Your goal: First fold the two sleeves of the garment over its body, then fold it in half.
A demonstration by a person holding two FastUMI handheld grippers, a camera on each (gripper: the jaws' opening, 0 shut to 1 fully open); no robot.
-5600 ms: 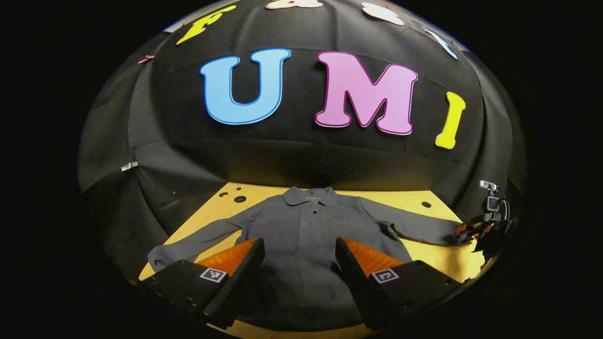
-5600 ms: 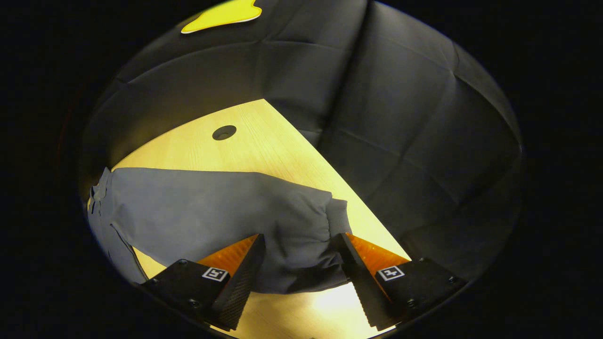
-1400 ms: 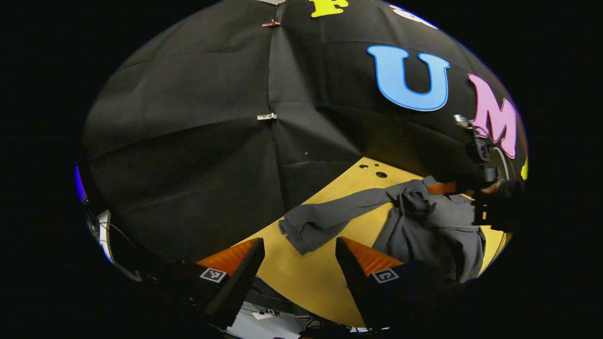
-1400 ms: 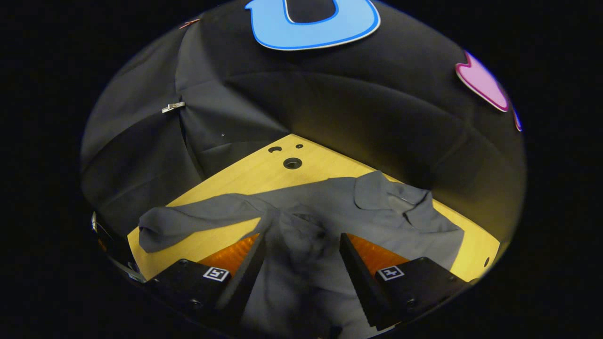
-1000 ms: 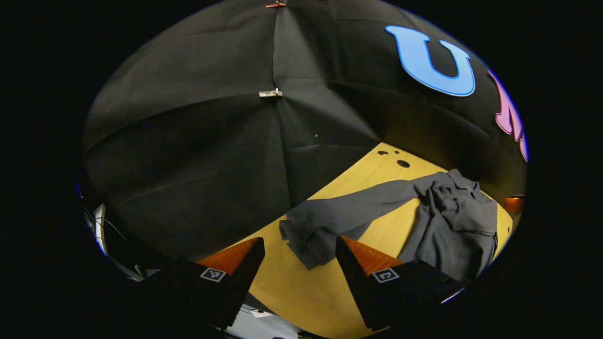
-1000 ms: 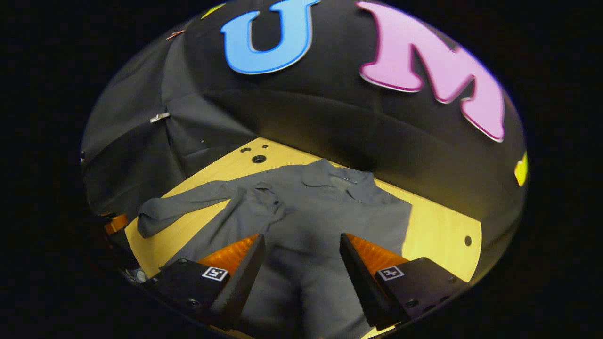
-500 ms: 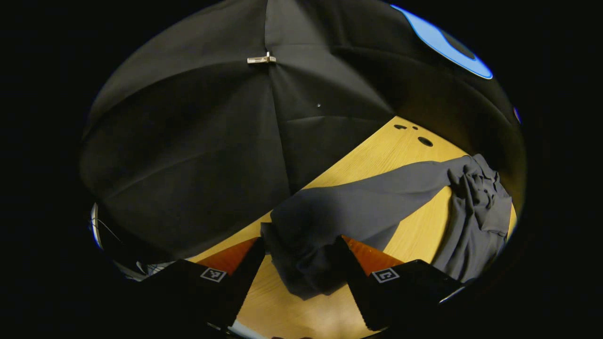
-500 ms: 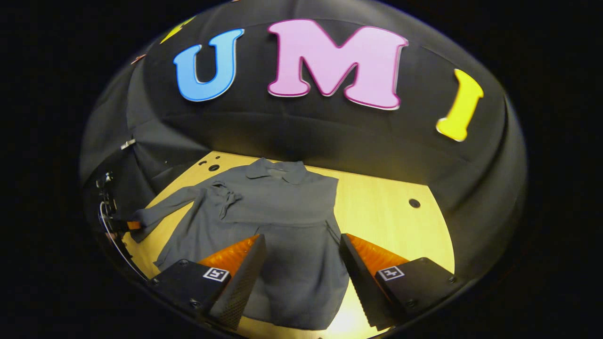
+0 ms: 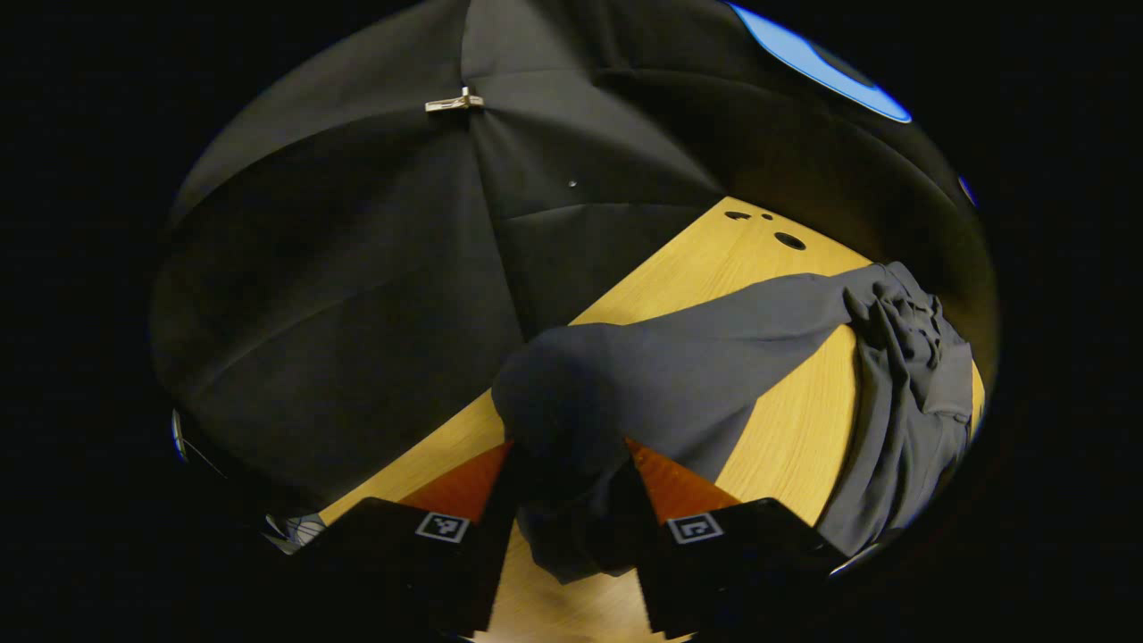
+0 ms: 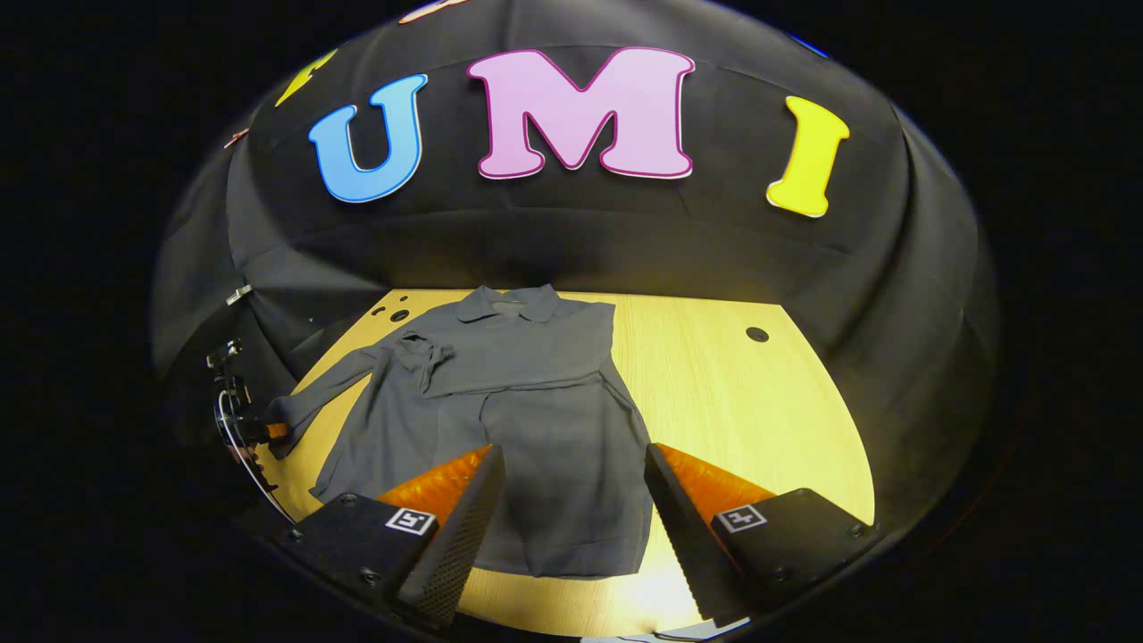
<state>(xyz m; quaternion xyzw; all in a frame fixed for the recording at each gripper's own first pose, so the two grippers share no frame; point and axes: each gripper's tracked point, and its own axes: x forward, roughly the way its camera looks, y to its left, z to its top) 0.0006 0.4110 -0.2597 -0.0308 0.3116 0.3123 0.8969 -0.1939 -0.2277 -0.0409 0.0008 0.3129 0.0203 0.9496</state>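
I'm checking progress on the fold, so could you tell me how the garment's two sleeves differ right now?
The right sleeve lies folded across the garment's body; the left sleeve stretches out over the table. The right sleeve is free, with the right gripper open above the body; the left gripper pinches the left sleeve's cuff. Both are grey.

Cuff end of the sleeve is sitting in shadow betw. the left gripper fingers, so contact is hard to tell. Far right of that tool, the garment body is getting cut off by the view edge.
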